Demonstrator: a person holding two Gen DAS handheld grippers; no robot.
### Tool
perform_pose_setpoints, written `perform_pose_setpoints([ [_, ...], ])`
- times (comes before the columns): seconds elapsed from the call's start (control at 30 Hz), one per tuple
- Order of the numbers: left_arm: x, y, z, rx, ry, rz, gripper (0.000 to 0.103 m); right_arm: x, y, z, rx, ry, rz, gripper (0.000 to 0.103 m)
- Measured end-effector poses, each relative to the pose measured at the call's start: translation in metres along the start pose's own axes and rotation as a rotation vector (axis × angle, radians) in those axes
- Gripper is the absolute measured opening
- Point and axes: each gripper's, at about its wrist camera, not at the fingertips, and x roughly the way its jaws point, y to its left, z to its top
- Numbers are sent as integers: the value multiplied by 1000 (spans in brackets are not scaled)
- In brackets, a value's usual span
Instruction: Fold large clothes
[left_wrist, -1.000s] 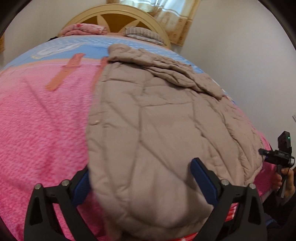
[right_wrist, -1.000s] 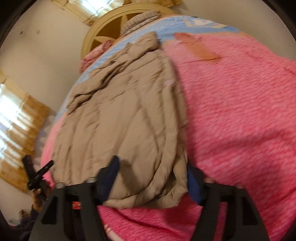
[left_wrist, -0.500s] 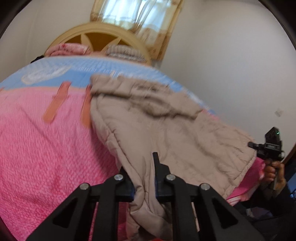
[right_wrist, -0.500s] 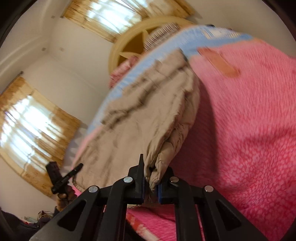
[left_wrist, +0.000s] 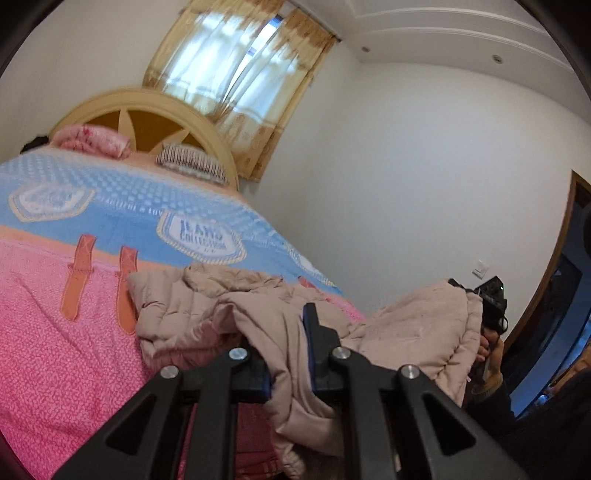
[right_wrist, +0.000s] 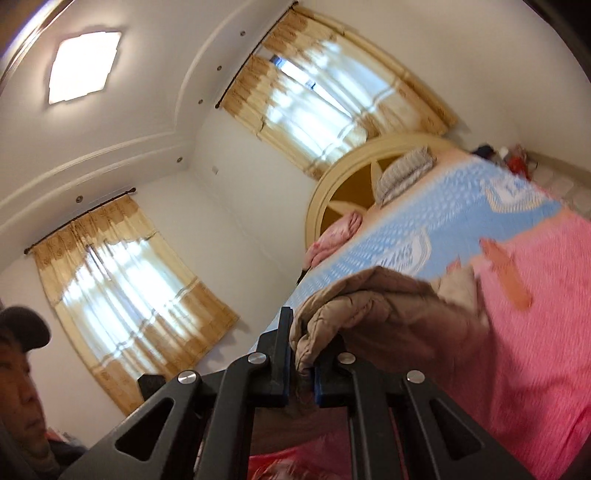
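Observation:
A beige quilted padded coat (left_wrist: 207, 306) lies bunched on the pink and blue bedspread (left_wrist: 55, 332). My left gripper (left_wrist: 284, 332) is shut on its hem and holds that edge lifted off the bed. My right gripper (right_wrist: 303, 343) is shut on the other hem corner of the coat (right_wrist: 369, 295), also raised. The right gripper also shows in the left wrist view (left_wrist: 487, 299), with the coat hanging between the two grippers. The coat's collar end rests on the bed.
The wooden arched headboard (left_wrist: 155, 110) with a pink pillow (left_wrist: 92, 140) and a striped pillow (left_wrist: 188, 166) stands at the far end. A white wall and a doorway (left_wrist: 554, 295) are to the right. The person's face (right_wrist: 18, 376) is at the left.
Both grippers closed on the coat's hem and lifted it up and forward. The coat, spread flat a second ago, is now bunched with its lower half raised off the bed.

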Motion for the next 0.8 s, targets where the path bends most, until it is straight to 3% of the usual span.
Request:
perform_pose_setpoints([
  [0.2, 65, 56, 31, -94, 97, -18, 17, 95, -36, 34, 58, 43, -102, 7],
  [0.23, 74, 63, 38, -104, 104, 6, 19, 108, -46, 41, 71, 45, -113, 7],
  [0.37, 94, 94, 61, -196, 143, 15, 32, 165, -77, 66, 80, 50, -200, 7],
  [0.4, 96, 102, 66, -230, 148, 7, 40, 177, -85, 71, 83, 55, -219, 7],
  [0.47, 93, 118, 77, -285, 125, -9, 48, 198, -98, 79, 73, 67, -256, 7],
  [0.53, 82, 130, 87, -325, 79, -11, 65, 215, -112, 86, 82, 69, -284, 7],
  [0.57, 74, 132, 91, -323, 38, 30, 88, 225, -120, 88, 88, 74, -300, 7],
  [0.6, 61, 135, 96, -312, -38, 90, 103, 236, -128, 90, 94, 85, -315, 7],
  [0.7, 56, 135, 103, -294, -89, 129, 103, 268, -148, 87, 86, 118, -360, 7],
  [0.8, 79, 102, 99, -174, -82, 206, 103, 298, -169, 79, 83, 130, -412, 7],
])
